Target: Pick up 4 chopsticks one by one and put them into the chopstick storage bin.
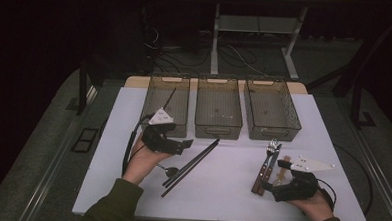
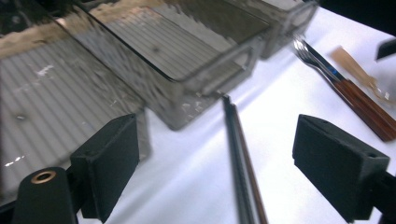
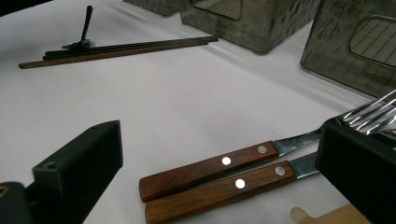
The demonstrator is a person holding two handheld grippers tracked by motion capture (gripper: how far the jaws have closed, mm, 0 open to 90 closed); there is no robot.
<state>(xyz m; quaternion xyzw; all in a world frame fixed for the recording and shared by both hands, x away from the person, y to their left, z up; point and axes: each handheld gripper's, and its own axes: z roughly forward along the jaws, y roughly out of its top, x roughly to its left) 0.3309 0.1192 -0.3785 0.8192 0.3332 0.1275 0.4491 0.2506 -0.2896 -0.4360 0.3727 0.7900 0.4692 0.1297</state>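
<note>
My left gripper hovers in front of the left and middle bins, jaws open with nothing gripped. A bundle of dark chopsticks lies on the white table, running away between the left jaws. A small black spoon rests against the bundle. At the right, my right gripper stands open and low over two wooden-handled forks. Their handles lie between its jaws, untouched. A pale wooden utensil lies beside the forks.
Three smoky clear bins stand in a row at the back: left, middle, right. A thin dark stick lies in the left bin. The white tabletop ends near my hands.
</note>
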